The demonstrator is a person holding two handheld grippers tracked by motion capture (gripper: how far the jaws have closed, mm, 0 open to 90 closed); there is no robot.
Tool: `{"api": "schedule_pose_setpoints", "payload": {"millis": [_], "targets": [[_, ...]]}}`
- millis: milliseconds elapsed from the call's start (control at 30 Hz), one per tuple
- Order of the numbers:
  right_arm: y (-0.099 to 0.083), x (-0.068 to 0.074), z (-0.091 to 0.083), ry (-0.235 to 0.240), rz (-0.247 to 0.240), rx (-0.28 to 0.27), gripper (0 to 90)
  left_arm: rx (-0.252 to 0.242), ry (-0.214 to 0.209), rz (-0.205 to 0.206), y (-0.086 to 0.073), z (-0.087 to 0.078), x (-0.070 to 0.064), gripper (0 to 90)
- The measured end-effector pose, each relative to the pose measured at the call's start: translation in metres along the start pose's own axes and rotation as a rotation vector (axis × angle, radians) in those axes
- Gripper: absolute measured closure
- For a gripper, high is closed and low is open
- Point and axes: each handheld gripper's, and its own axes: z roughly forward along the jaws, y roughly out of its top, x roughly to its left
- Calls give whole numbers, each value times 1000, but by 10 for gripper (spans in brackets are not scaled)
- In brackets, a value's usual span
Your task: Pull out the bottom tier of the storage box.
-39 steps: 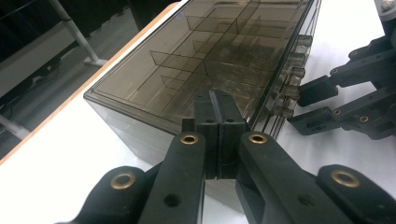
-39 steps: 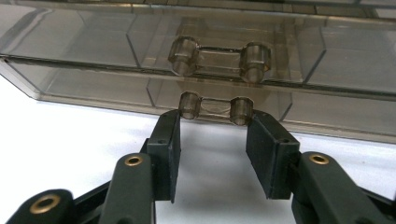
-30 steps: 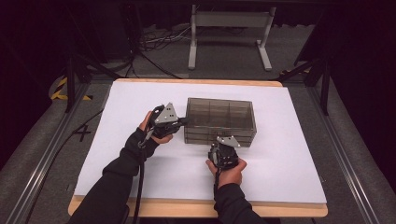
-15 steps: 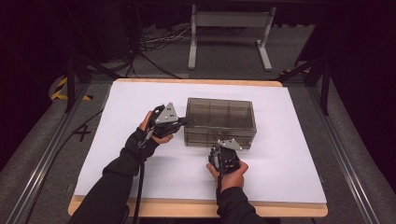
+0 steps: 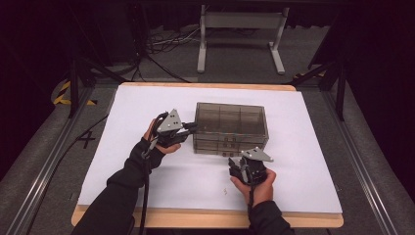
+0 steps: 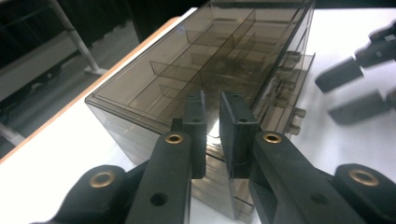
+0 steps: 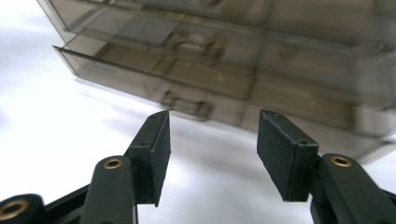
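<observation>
Two grippers work at one smoky clear box that sits near the middle of the white table. From the high view, the left gripper presses against the box's left end, and the right gripper sits just off its near front face; bare table spreads wide on every side. Both jaw gaps are too small to judge from up here.

In the left gripper view, the jaws are nearly together, pinching the corner edge of the box. The right gripper is blurred at the right edge.

In the right gripper view, the jaws are spread wide, holding nothing, aimed at a drawer handle. The drawers are blurred and the box is cut off above.
</observation>
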Motion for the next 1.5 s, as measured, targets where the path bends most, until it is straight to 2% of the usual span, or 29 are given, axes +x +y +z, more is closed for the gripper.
{"api": "schedule_pose_setpoints", "payload": {"millis": [33, 67, 100, 200, 267, 300, 367, 433, 500, 567, 633, 700, 733, 800, 867, 900, 967, 1000, 1133, 1200, 1233, 1300, 1500], "targets": [[0, -9, -5, -8, -10, -15, 453, 0, 1, -2, -1, -2, -2, 778], [1, -14, -8, 5, -12, -26, 448, 6, 13, -4, -4, -5, -6, 752], [1, -24, -14, 36, -25, -38, 439, 19, 10, -5, -6, -7, -9, 721], [2, -38, -26, 82, -92, -65, 416, 44, 9, -17, -15, -10, -17, 673], [1, -46, -31, 95, -137, -75, 403, 86, 13, -22, -24, -12, -23, 639], [0, -53, -34, 119, -154, -84, 398, 98, 15, -31, -28, -12, -25, 609], [-2, -64, -37, 128, -178, -88, 396, 137, 17, -37, -37, -12, -28, 584], [-4, -76, -38, 144, -193, -88, 394, 170, 19, -54, -43, -9, -29, 559], [-6, -86, -37, 138, -209, -79, 393, 206, 29, -72, -48, -4, -30, 509], [-7, -96, -35, 154, -212, -78, 394, 249, 56, -65, -50, 2, -31, 478], [-8, -103, -30, 173, -197, -55, 413, 274, 41, -88, -52, 7, -31, 455], [-10, -109, -23, 193, -202, -36, 427, 305, 35, -101, -56, 14, -31, 425], [-11, -110, -20, 190, -215, -20, 427, 323, 31, -96, -57, 17, -32, 424], [-12, -111, -14, 225, -221, 0, 428, 326, 32, -87, -56, 20, -34, 438], [-12, -111, -10, 235, -226, 13, 427, 320, 47, -57, -55, 19, -35, 524], [-12, -111, -9, 241, -225, 15, 427, 323, 60, -56, -54, 20, -36, 539], [-12, -109, -6, 253, -230, 20, 427, 329, 47, -72, -53, 23, -35, 542], [-12, -108, -5, 262, -230, 25, 427, 334, 53, -75, -53, 24, -35, 541], [-12, -103, 3, 279, -234, 44, 427, 345, 30, -72, -53, 30, -34, 535], [-13, -102, 3, 281, -238, 48, 421, 349, 22, -64, -53, 31, -34, 545], [-13, -100, 4, 271, -246, 52, 421, 355, 38, -60, -53, 31, -34, 559], [-13, -101, 5, 274, -233, 50, 425, 352, 21, -58, -53, 31, -34, 620], [-13, -100, 4, 269, -241, 50, 450, 359, -3, -48, -52, 34, -35, 666]]}}
